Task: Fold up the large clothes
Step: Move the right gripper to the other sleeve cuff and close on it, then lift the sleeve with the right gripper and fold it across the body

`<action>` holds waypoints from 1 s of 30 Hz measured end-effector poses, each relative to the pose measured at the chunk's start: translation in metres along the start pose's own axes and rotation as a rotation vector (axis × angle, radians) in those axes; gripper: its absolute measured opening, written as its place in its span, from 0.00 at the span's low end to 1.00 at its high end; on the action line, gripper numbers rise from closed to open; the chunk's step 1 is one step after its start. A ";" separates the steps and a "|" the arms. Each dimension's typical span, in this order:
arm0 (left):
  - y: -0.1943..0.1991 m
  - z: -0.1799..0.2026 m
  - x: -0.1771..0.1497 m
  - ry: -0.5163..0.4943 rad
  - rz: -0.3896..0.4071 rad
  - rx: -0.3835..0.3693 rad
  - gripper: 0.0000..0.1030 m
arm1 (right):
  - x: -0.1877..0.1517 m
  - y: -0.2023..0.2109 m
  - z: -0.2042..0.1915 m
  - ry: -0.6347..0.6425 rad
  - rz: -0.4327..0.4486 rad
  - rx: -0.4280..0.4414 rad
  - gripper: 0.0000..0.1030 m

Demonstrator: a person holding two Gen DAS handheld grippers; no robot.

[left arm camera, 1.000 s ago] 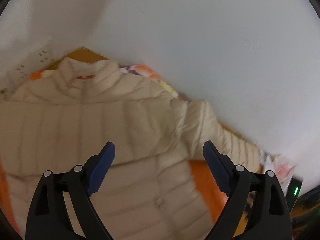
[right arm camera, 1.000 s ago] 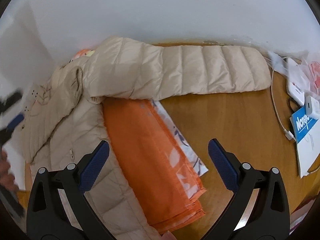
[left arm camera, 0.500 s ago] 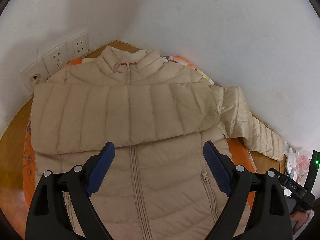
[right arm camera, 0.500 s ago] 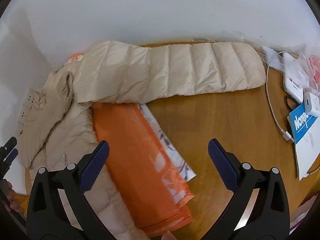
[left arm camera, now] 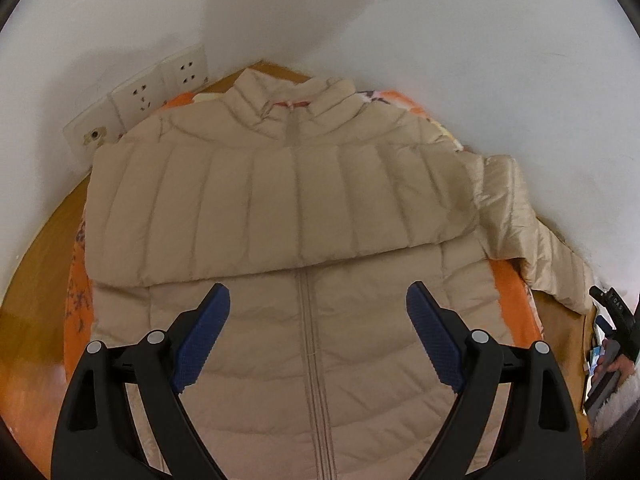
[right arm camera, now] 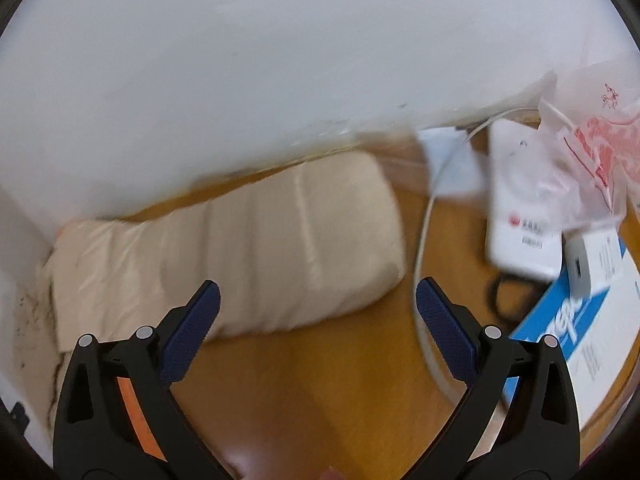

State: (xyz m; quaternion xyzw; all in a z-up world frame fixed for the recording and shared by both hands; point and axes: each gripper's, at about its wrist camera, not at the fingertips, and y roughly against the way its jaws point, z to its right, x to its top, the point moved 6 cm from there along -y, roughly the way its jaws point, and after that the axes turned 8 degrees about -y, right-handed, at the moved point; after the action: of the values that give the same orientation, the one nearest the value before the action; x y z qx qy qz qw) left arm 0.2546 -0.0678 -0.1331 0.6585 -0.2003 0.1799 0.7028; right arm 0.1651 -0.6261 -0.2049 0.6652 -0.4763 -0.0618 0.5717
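My left gripper (left arm camera: 318,312) hangs spread over the jacket (left arm camera: 304,216), empty. Right gripper (right arm camera: 318,308) is spread too, above the sleeve (right arm camera: 240,248) on the worktop (right arm camera: 320,380).

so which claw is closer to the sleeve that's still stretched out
Right. The right claw hovers open just before the outstretched sleeve; the left claw is over the jacket front.

White walls (left arm camera: 460,60) meeting in a corner; wall sockets (left arm camera: 160,84) low down; wooden tabletop (right arm camera: 320,380)
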 end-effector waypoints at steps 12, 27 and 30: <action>0.009 -0.008 0.000 0.053 0.017 0.031 0.83 | 0.001 -0.025 -0.010 0.159 0.018 -0.095 0.25; 0.032 -0.079 -0.023 0.137 0.057 0.045 0.83 | 0.006 0.099 -0.078 0.216 0.172 0.102 0.20; 0.040 -0.100 -0.027 0.180 0.078 0.046 0.83 | 0.009 0.129 -0.114 0.279 0.213 0.147 0.20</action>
State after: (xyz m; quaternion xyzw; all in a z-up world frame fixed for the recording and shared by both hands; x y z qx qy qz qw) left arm 0.2156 0.0347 -0.1182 0.6474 -0.1577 0.2700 0.6950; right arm 0.1690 -0.5388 -0.0562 0.6531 -0.4634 0.1268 0.5853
